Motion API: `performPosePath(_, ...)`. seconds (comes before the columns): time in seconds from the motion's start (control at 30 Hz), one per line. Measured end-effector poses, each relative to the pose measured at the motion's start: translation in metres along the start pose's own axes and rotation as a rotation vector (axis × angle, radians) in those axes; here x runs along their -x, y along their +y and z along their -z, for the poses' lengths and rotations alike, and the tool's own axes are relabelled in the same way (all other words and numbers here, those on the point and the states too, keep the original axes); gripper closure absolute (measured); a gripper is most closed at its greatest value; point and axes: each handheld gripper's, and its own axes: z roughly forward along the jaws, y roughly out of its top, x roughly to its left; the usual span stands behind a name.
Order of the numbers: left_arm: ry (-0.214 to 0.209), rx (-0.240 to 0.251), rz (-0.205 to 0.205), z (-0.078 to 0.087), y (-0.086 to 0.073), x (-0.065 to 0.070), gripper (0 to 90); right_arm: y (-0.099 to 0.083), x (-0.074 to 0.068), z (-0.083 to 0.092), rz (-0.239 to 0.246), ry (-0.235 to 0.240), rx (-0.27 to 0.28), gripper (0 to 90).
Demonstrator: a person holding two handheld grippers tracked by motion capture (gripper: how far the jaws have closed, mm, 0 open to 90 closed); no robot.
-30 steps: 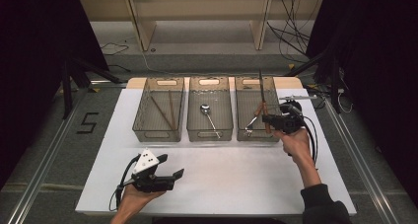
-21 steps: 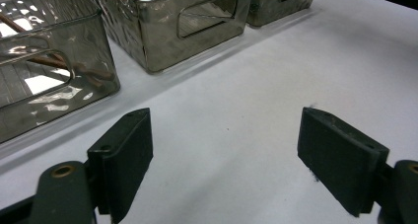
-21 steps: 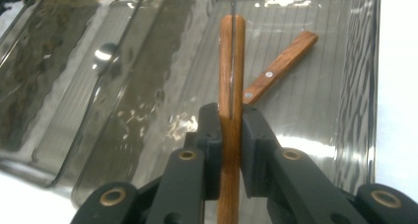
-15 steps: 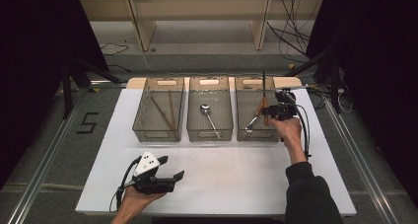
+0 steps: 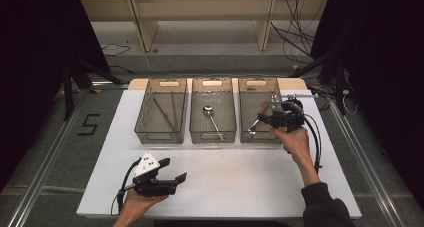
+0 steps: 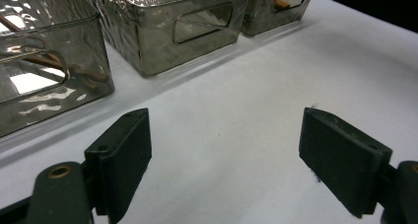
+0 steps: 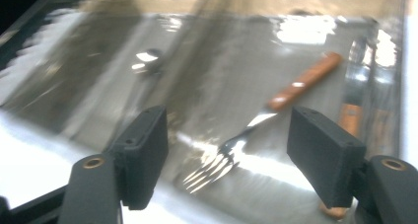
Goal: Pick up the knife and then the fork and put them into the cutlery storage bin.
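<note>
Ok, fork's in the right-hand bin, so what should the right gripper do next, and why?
Probably lift the right gripper straight up and back out of the right bin. Its jaws have just been opening and stand wide with nothing pinched between them, and the fork lies flat on the bin floor beside other wooden-handled cutlery. The left gripper waits open over the table.

A lab or recording studio, not a home — black curtains (image 5: 30, 62) on both sides, bare grey floor (image 5: 210, 62) with loose black cables (image 5: 295, 37) trailing across it. White rectangular tabletop (image 5: 240, 187) fenced by metal rails (image 5: 35, 187), a black "5" marked on the floor (image 5: 89, 124) beside it. Plain pale wooden shelving (image 5: 200, 12) behind — three smoky translucent plastic bins (image 5: 212, 132) lined up as a staged test setup.
</note>
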Motion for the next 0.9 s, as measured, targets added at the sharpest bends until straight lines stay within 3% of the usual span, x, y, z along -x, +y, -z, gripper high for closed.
performPosePath(0.1, -0.005, 0.004, 0.017, 0.001, 0.0, -0.002, 19.4, -0.022, -0.016, 0.017, 0.086, 0.053, 0.041, 30.2)
performPosePath(0.2, -0.01, 0.003, 0.03, 0.002, -0.001, -0.004, 19.1, -0.045, -0.027, 0.033, 0.124, 0.106, 0.09, 29.0)
performPosePath(0.47, -0.016, 0.005, 0.042, 0.004, -0.002, -0.007, 18.6, -0.1, -0.043, 0.066, 0.153, 0.2, 0.192, 25.1)
performPosePath(0.67, -0.026, 0.005, 0.048, 0.005, -0.002, -0.007, 18.2, -0.137, -0.047, 0.079, 0.179, 0.212, 0.217, 23.4)
performPosePath(0.9, -0.023, -0.005, 0.037, 0.004, -0.002, -0.007, 17.8, -0.15, -0.05, 0.081, 0.213, 0.2, 0.237, 23.3)
